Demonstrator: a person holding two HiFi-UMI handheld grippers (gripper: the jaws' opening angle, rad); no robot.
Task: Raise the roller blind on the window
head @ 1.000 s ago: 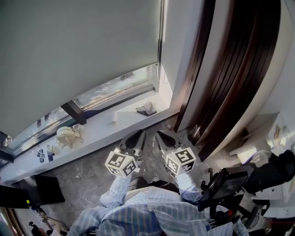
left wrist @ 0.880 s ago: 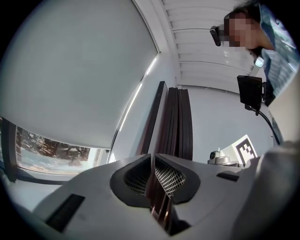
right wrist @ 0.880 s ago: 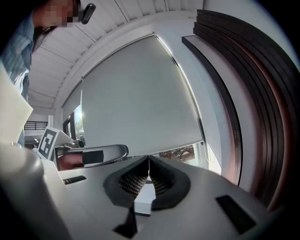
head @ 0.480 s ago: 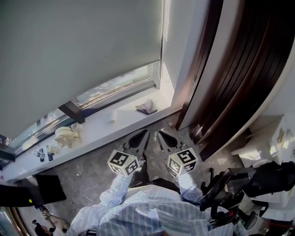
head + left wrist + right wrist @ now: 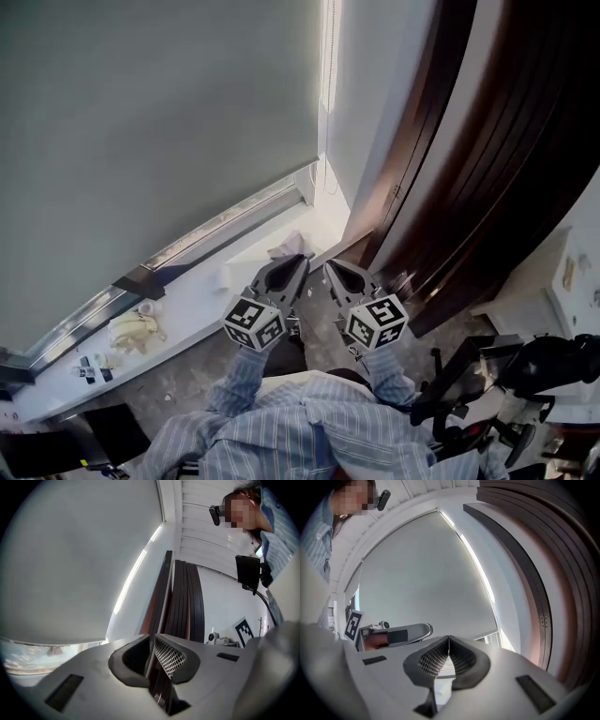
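My left gripper (image 5: 301, 261) and right gripper (image 5: 330, 267), both closed and empty, hang below the blind (image 5: 159, 122), which is almost fully down, its cord (image 5: 327, 112) untouched.

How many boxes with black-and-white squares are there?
2. One marker cube sits on the left hand-held gripper, the other on the right hand-held gripper, side by side.

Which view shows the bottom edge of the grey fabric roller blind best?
Head view: the grey fabric roller blind shows its bottom edge unobstructed above the white window sill. Left gripper view shows a short stretch; right gripper view's jaws cover most.
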